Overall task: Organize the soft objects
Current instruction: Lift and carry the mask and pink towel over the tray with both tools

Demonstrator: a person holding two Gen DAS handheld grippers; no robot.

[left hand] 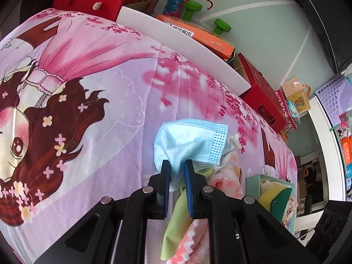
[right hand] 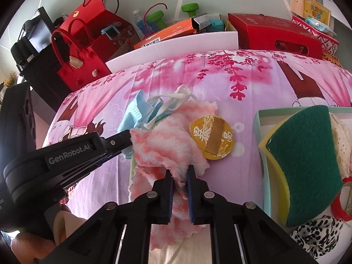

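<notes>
A light blue face mask (left hand: 189, 140) lies crumpled on the pink printed bedsheet (left hand: 99, 66), and my left gripper (left hand: 177, 165) is shut on its near edge. A pink-and-white fluffy cloth (right hand: 167, 140) lies heaped beside the mask (right hand: 136, 110), with my right gripper (right hand: 180, 172) shut on its near fold. The left gripper's body (right hand: 66, 154) reaches in from the left in the right wrist view. A green cloth (left hand: 176, 226) lies under the fluffy cloth (left hand: 193, 239). White mask straps (right hand: 176, 99) tangle over the pile.
A pale green box (right hand: 259, 132) at the right holds a green-and-yellow sponge (right hand: 308, 165), lace fabric and a spotted cloth (right hand: 319, 233). A round yellow disc (right hand: 212, 137) lies by the fluffy cloth. Red bags, boxes and green dumbbells (right hand: 156, 17) line the bed's far side. A hand (right hand: 33, 239) shows lower left.
</notes>
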